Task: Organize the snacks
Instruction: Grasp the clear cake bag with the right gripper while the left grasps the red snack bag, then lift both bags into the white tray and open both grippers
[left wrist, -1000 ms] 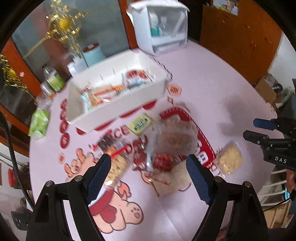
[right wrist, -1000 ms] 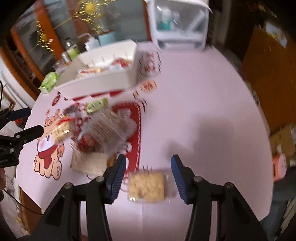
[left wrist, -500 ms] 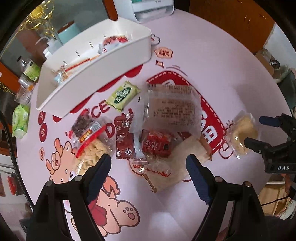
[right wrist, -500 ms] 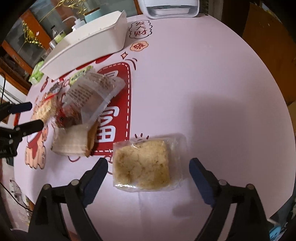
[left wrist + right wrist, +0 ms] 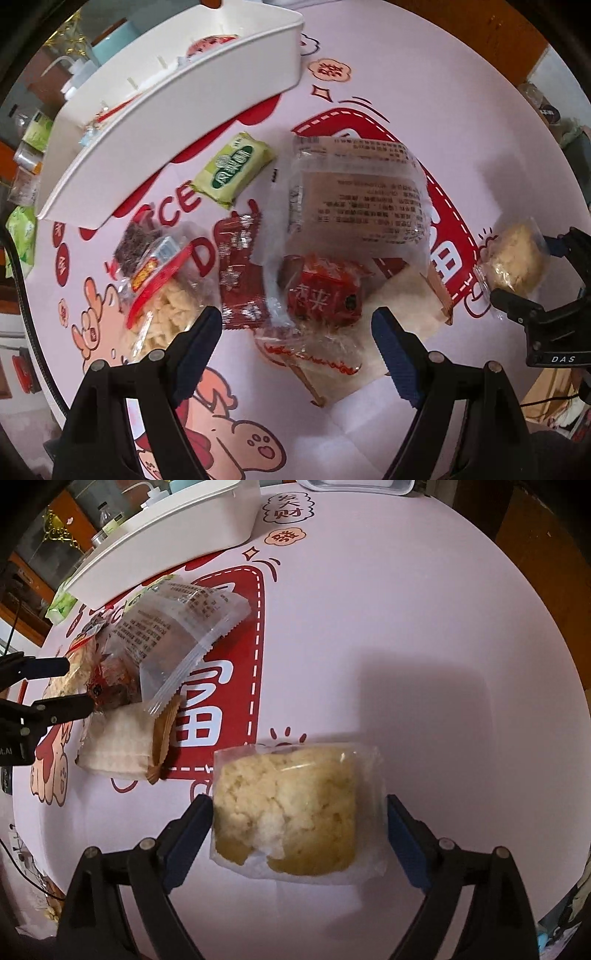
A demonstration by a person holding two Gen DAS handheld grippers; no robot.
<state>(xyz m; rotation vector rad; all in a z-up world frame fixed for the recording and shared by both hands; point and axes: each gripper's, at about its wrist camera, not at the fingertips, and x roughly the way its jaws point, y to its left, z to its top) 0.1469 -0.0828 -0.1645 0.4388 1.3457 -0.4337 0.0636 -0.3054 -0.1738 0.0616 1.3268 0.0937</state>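
Observation:
A pile of snack packets lies on the pink printed tablecloth (image 5: 424, 92). My left gripper (image 5: 295, 332) hangs open, pointing straight down over a red packet (image 5: 321, 295) under a clear printed bag (image 5: 354, 192). A dark red packet (image 5: 236, 273), a bag of pale chips (image 5: 166, 295) and a green packet (image 5: 232, 170) lie beside it. The white bin (image 5: 177, 110) with snacks in it stands behind. My right gripper (image 5: 299, 819) is open, its fingers on either side of a clear-wrapped crumbly cake (image 5: 288, 805), close to the wrapper's edges.
A flat whitish packet with a brown wafer (image 5: 118, 742) lies between the pile and the cake. Bottles and a green tissue pack (image 5: 20, 229) stand at the table's left edge. The left gripper (image 5: 77, 685) shows at the far left. The round table's rim is close below.
Both grippers have sunk toward the table. The right jaws have spread wide and now straddle the cake packet. The left jaws keep the same width, lower over the pile.

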